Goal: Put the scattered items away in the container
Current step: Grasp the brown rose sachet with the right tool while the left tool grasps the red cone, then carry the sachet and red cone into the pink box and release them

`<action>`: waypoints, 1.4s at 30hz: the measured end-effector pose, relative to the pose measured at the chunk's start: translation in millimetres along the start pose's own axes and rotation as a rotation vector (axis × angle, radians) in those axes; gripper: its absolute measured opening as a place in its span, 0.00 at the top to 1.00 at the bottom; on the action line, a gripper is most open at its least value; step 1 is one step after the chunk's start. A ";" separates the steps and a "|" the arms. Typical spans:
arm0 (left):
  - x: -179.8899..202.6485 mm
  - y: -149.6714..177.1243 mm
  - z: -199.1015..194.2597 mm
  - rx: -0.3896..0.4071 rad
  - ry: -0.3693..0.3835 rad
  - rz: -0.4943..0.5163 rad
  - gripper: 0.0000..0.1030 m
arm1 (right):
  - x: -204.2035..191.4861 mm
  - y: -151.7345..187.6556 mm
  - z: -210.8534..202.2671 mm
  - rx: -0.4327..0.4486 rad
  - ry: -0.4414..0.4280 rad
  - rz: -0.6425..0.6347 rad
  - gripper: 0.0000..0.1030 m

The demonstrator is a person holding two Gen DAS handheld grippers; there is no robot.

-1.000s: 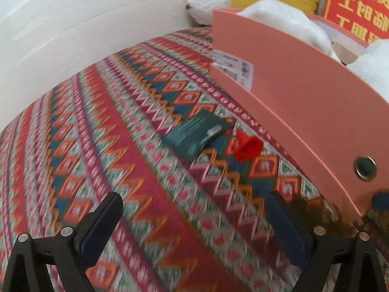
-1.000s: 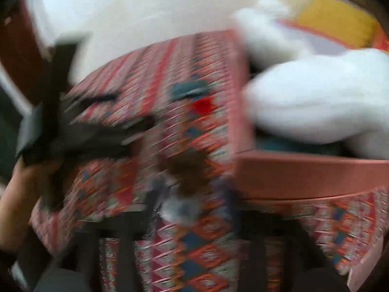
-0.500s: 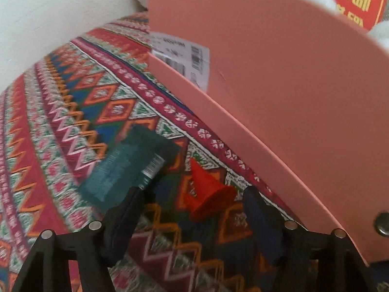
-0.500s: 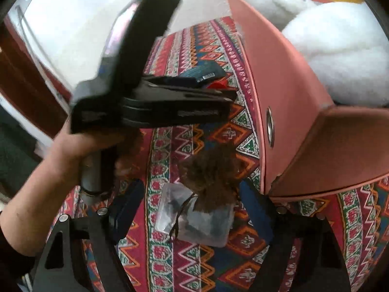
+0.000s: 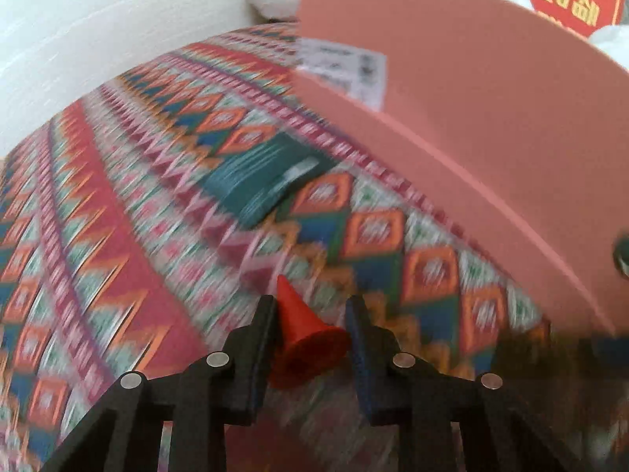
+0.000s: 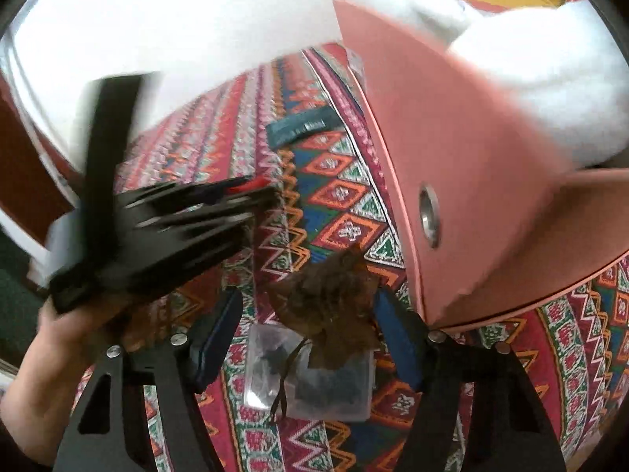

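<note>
The left hand-held gripper (image 5: 310, 316) is closed around a red cone (image 5: 304, 334), its tip pointing to 12 o'clock, above the patterned cloth (image 5: 118, 236). A green packet (image 5: 267, 177) lies at 11 o'clock from it, beside the pink box (image 5: 491, 137). The right hand-held gripper (image 6: 308, 336) is spread wide, either side of a brown leaf (image 6: 330, 299) and clear case (image 6: 314, 373), gripping neither.

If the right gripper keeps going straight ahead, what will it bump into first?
Probably the brown dried leaf lying on the clear plastic packet, between the right gripper's open fingers. Depth is uncertain.
</note>
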State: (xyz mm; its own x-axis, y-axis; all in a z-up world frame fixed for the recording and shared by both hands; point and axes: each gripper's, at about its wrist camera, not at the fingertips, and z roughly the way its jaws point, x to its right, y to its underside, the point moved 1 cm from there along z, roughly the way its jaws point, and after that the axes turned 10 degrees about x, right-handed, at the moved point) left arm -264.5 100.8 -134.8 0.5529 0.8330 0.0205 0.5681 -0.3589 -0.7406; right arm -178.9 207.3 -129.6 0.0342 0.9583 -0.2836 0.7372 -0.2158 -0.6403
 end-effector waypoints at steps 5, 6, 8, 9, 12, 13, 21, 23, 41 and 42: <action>-25.3 25.1 -22.3 0.015 -0.025 -0.071 0.71 | -22.1 0.3 26.0 -0.018 0.122 -0.122 0.79; -29.6 29.2 -27.4 0.021 -0.026 -0.085 0.71 | -22.2 -1.0 27.8 -0.022 0.116 -0.129 0.82; -34.9 34.6 -38.7 0.033 -0.028 -0.105 0.71 | -27.5 -2.2 24.2 -0.015 0.107 -0.157 0.83; -36.3 36.9 -47.4 0.042 -0.027 -0.115 0.71 | -33.6 -2.4 17.5 0.010 0.091 -0.182 0.83; -34.2 46.9 -73.5 0.065 -0.039 -0.125 0.71 | -56.0 -1.4 -12.8 0.098 0.049 -0.244 0.84; -33.7 50.0 -84.7 0.073 -0.043 -0.129 0.71 | -63.7 -4.3 -17.2 0.109 0.032 -0.242 0.84; -8.7 57.0 -176.7 0.165 -0.155 -0.161 0.71 | -109.9 13.0 -105.4 0.147 -0.114 -0.264 0.84; 0.9 56.3 -194.6 0.183 -0.191 -0.164 0.71 | -113.0 22.0 -130.9 0.154 -0.134 -0.270 0.84; 122.4 27.2 -314.4 0.353 -0.186 -0.046 0.71 | -32.8 64.6 -301.5 0.323 -0.052 -0.138 0.84; 130.3 20.5 -314.8 0.360 -0.164 -0.038 0.71 | -24.3 63.5 -309.0 0.339 -0.041 -0.121 0.84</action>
State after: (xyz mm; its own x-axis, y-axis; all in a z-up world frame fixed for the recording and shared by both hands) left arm 11.1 69.4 64.2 0.4146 0.9094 -0.0332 0.3202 -0.1799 -0.9301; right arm 75.6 228.2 57.2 -0.0712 0.9740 -0.2151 0.4682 -0.1578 -0.8694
